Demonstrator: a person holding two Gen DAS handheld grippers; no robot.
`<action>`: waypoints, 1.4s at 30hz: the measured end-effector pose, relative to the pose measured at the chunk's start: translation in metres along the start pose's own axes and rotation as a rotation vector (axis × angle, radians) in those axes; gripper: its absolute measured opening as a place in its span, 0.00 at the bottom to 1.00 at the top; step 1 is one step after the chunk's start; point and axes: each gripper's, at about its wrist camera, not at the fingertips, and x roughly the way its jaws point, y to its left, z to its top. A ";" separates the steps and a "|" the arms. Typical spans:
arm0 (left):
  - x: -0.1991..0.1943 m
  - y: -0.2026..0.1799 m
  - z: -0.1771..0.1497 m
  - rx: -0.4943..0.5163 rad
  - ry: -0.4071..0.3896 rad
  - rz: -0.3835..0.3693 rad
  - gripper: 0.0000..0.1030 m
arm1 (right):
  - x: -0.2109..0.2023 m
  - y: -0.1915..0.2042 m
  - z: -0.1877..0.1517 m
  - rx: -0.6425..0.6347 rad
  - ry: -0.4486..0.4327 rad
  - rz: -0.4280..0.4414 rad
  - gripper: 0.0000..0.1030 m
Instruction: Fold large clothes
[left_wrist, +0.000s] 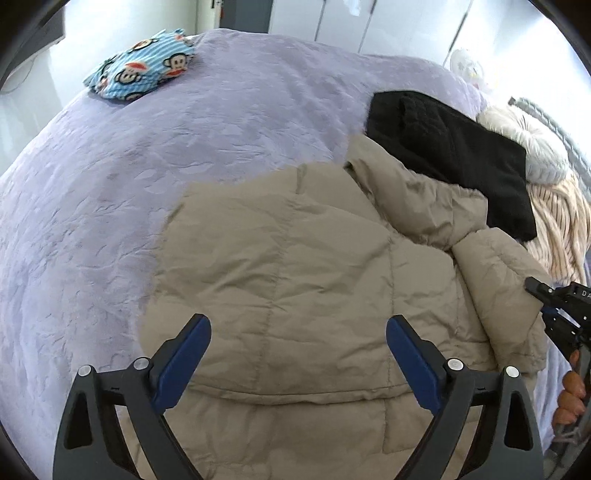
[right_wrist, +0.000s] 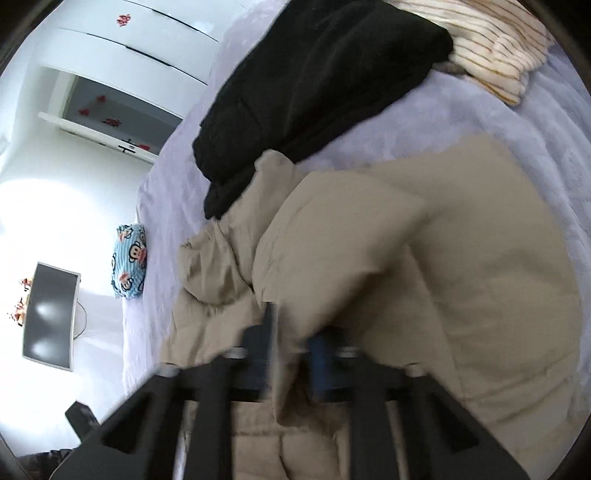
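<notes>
A beige quilted puffer jacket (left_wrist: 295, 258) lies spread on the lilac bed cover (left_wrist: 129, 166). My left gripper (left_wrist: 299, 328) hangs just above the jacket's body, its blue-padded jaws wide open with nothing between them. At the jacket's right edge, my right gripper (left_wrist: 537, 295) meets the sleeve, held by a person's hand (left_wrist: 570, 391). In the blurred right wrist view, the right gripper (right_wrist: 293, 332) is shut on a raised fold of the jacket (right_wrist: 424, 277), with beige cloth pinched between the fingers.
A black garment (left_wrist: 443, 147) (right_wrist: 314, 74) lies against the jacket's collar end. Beyond it are a cream striped garment (left_wrist: 561, 229) (right_wrist: 498, 48) and a white fluffy item (left_wrist: 524, 136). A monkey-print bundle (left_wrist: 144, 70) sits at the bed's far corner. A monitor (right_wrist: 51, 314) stands off the bed.
</notes>
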 end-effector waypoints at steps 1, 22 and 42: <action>-0.002 0.006 0.000 -0.018 0.001 -0.013 0.94 | 0.001 0.012 -0.003 -0.053 0.007 0.001 0.11; 0.021 -0.016 0.006 -0.037 0.129 -0.311 0.76 | -0.017 -0.006 -0.078 -0.252 0.283 -0.155 0.67; 0.033 -0.037 -0.019 0.102 0.142 -0.098 0.12 | -0.033 -0.125 -0.032 0.121 0.150 -0.201 0.09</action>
